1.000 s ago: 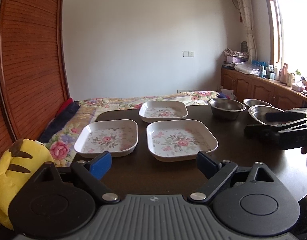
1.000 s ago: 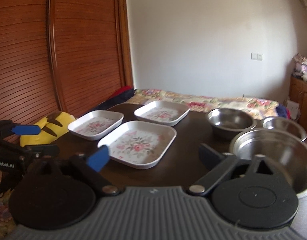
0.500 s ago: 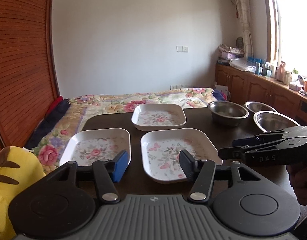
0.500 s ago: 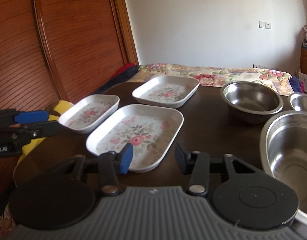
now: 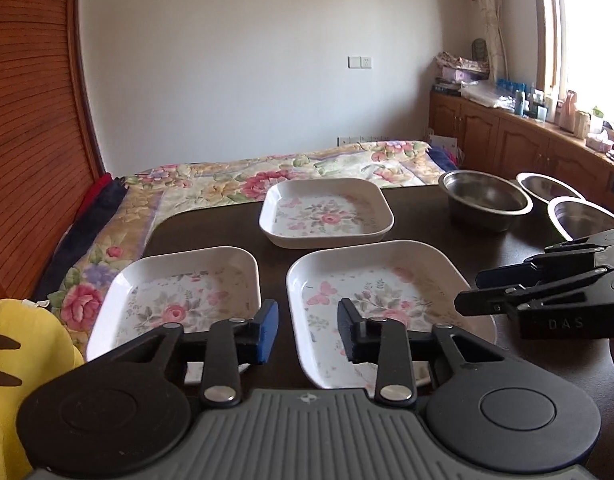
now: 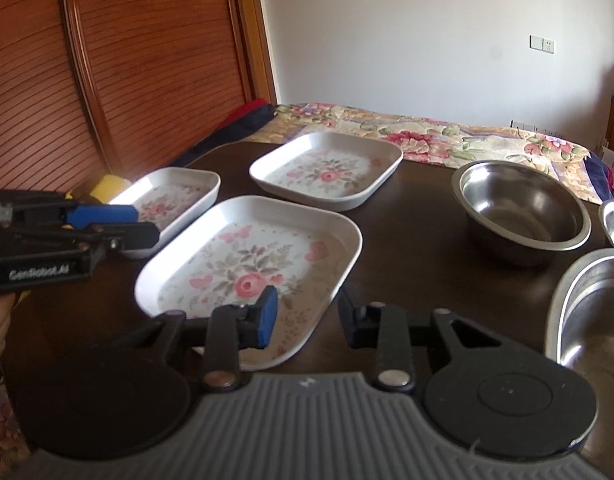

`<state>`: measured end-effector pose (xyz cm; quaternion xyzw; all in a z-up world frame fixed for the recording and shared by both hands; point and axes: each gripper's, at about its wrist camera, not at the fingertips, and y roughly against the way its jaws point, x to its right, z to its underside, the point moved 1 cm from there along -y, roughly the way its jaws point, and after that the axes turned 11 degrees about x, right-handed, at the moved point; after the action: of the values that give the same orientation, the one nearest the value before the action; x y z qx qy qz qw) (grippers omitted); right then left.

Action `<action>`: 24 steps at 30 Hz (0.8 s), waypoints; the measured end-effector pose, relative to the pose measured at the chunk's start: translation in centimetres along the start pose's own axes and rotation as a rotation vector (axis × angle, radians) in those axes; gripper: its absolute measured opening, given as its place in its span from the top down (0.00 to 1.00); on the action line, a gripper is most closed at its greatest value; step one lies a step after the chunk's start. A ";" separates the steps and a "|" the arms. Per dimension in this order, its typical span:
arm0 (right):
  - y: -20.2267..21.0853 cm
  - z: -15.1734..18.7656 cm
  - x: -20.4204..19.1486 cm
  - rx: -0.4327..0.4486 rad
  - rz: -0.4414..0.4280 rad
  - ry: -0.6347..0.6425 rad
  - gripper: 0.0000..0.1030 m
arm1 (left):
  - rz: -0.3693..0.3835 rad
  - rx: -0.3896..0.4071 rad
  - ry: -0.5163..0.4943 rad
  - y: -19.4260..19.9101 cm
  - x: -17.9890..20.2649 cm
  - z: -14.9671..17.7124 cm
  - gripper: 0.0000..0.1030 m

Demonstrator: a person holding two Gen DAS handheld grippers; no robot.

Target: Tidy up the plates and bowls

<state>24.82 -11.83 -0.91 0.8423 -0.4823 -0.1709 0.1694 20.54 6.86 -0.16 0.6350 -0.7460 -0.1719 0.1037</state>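
Three white square plates with flower prints lie on the dark table: a near left plate, a near right plate and a far plate. Three steel bowls stand at the right: a deep bowl, a large bowl and a third bowl behind. My left gripper hovers above the gap between the two near plates, open by a narrow gap and holding nothing. My right gripper hangs over the near right plate's front edge, also narrowly open and empty.
A yellow plush toy sits off the table's left corner. A bed with a floral quilt lies beyond the table. A wooden slatted door stands at the left, and cabinets with bottles run along the right.
The fingers of both grippers have drawn in from wide apart to a narrow gap. Both grippers have moved forward over the near plates.
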 end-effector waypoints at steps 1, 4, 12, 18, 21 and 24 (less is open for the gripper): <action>-0.1 0.1 0.0 -0.006 -0.001 0.002 0.66 | 0.003 -0.006 -0.002 -0.4 0.0 0.0 0.71; -0.3 0.2 0.0 -0.018 -0.006 0.008 0.66 | 0.009 -0.019 0.000 -1.2 -0.2 0.0 0.87; -0.7 0.5 0.1 -0.029 -0.002 0.021 0.73 | 0.007 -0.048 -0.014 -2.7 -0.3 0.3 0.88; -0.9 0.9 0.4 -0.035 0.005 0.024 0.75 | -0.002 -0.066 -0.023 -3.4 -0.4 0.5 0.88; -0.9 0.9 0.5 -0.034 0.006 0.020 0.75 | 0.003 -0.075 -0.027 -3.7 -0.3 0.6 0.88; -0.9 1.0 0.6 -0.029 0.006 0.013 0.75 | 0.001 -0.083 -0.030 -3.9 -0.3 0.7 0.88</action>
<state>25.31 -12.08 -2.26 0.8392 -0.4814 -0.1721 0.1853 23.94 6.73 -2.27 0.6271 -0.7399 -0.2124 0.1188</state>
